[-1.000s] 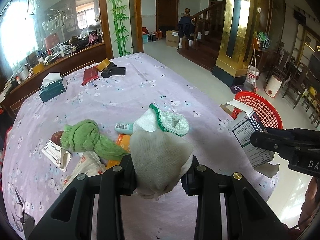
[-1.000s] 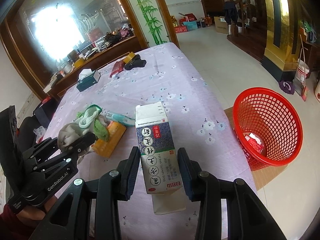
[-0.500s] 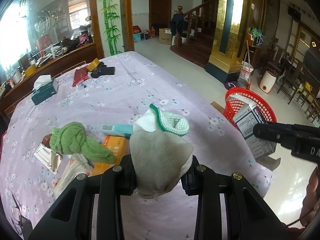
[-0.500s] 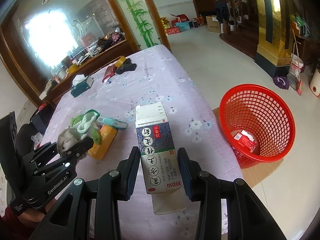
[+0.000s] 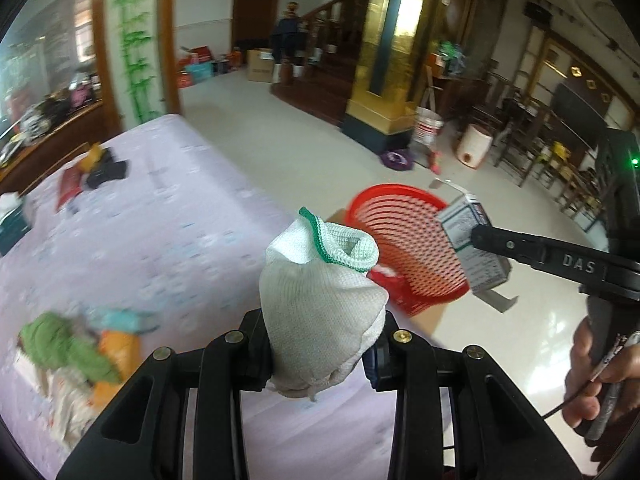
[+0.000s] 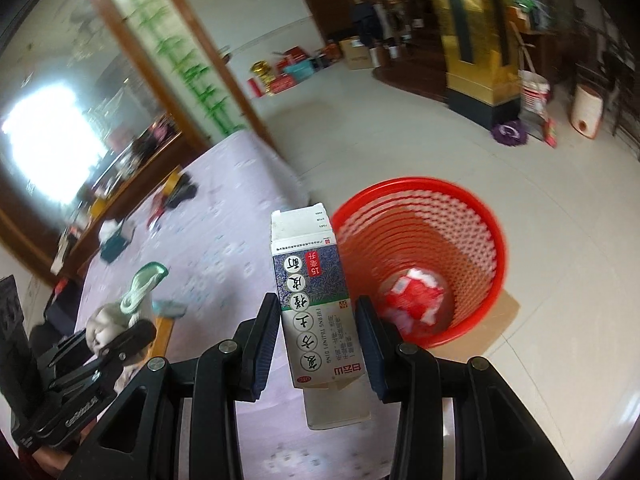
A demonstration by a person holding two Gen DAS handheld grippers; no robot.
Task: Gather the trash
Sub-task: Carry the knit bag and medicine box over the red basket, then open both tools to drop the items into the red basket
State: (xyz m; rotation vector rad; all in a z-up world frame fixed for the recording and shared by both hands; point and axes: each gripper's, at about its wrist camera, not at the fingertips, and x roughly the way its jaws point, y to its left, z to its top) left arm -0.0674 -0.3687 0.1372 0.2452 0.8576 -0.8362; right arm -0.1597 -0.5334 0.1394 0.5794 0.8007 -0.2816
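My left gripper (image 5: 320, 354) is shut on a white knitted glove with a green cuff (image 5: 320, 280), held above the table's right edge. My right gripper (image 6: 318, 334) is shut on a small blue-and-white cardboard box (image 6: 316, 304) with its top flap open. The red mesh basket (image 6: 424, 256) stands on the floor just right of the box, with red-and-white trash inside. In the left wrist view the basket (image 5: 404, 248) sits behind the glove, and the box (image 5: 472, 248) hangs over its right rim in the right gripper (image 5: 488, 240).
The table under a lilac flowered cloth (image 5: 152, 232) carries a green rag (image 5: 60, 344), an orange packet (image 5: 120, 350) and paper scraps at the left, and dark items (image 5: 104, 170) farther back. A gold pillar (image 5: 392, 48), buckets and chairs stand beyond the basket. A hand (image 5: 600, 376) holds the right gripper.
Both grippers have swung to the right, off the table's middle toward the red basket. The basket now lies much closer to the box and the glove. Both grips are unchanged.
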